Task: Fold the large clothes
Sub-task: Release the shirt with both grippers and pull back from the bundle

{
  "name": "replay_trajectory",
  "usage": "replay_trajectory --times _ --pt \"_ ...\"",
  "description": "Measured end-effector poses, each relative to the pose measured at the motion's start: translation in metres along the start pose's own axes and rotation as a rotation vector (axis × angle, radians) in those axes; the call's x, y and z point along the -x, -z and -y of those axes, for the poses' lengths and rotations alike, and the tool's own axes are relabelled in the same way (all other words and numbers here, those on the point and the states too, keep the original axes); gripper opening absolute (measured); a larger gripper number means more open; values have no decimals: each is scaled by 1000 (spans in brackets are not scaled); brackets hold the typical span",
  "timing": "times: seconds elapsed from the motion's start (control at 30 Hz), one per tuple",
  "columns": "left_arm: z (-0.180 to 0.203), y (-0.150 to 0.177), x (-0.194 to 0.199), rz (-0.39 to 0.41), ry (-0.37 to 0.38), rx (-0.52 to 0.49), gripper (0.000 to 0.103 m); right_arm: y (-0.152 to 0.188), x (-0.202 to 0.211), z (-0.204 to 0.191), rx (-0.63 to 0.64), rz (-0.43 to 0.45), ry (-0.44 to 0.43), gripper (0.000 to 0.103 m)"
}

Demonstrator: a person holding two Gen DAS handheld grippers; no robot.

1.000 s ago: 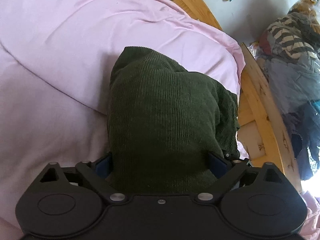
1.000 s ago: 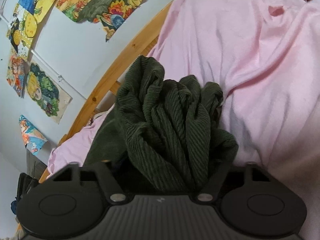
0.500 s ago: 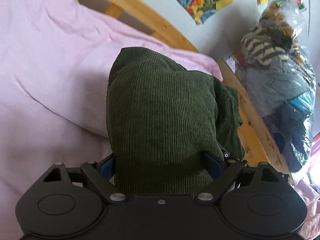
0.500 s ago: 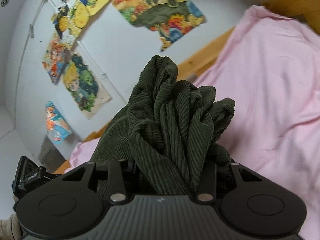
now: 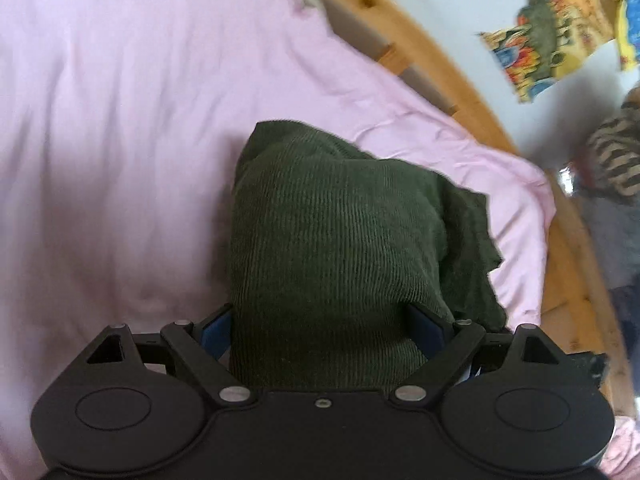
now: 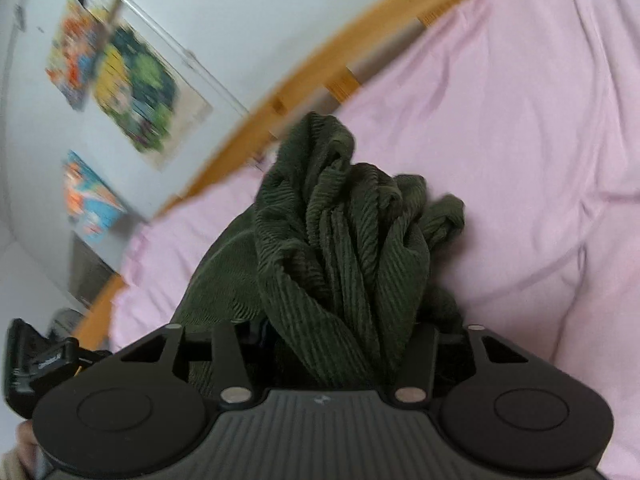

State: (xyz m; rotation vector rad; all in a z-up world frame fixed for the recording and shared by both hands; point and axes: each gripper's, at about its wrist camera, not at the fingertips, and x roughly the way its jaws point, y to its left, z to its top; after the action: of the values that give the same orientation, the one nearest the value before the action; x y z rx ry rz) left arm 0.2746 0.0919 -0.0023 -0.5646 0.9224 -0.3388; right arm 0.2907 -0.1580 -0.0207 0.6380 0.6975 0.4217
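Note:
A dark green corduroy garment (image 5: 332,248) fills the middle of the left wrist view, draped over my left gripper (image 5: 320,320), whose jaws are shut on it; the fingertips are hidden by the cloth. In the right wrist view the same garment (image 6: 344,264) is bunched in thick folds between the jaws of my right gripper (image 6: 340,340), which is shut on it. Both grippers hold the garment up above the pink bedsheet (image 5: 120,140).
The pink sheet (image 6: 520,160) covers a bed with a curved wooden frame (image 5: 440,64) (image 6: 304,76). A pile of other clothes (image 5: 612,184) lies beyond the bed's right side. Colourful posters (image 6: 132,80) hang on the white wall.
Both grippers have swung while still holding the garment: the left view turned toward the sheet, the right view dropped from the wall back toward the bed. The grips have not changed.

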Motion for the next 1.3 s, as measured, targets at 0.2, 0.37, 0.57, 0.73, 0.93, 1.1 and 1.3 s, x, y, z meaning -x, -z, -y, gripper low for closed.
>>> replay_trajectory --times 0.2,0.37,0.57,0.73,0.93,1.1,1.3 --pt "20 9 9 53 -49 -79 94 3 11 11 -15 11 27 89" --pt "48 24 27 127 -161 -91 101 7 42 -1 85 48 51 102" --pt "76 51 63 231 -202 -136 102 8 89 -34 213 133 66 103" --pt "101 76 102 345 -242 -163 102 12 135 -62 324 224 66 103" --pt "124 100 151 407 -299 -244 102 22 181 -93 401 314 43 103" --pt "138 134 191 486 -343 -328 102 37 220 -117 474 370 32 103" --pt "141 176 215 500 -370 -356 102 63 262 -133 553 388 57 103"
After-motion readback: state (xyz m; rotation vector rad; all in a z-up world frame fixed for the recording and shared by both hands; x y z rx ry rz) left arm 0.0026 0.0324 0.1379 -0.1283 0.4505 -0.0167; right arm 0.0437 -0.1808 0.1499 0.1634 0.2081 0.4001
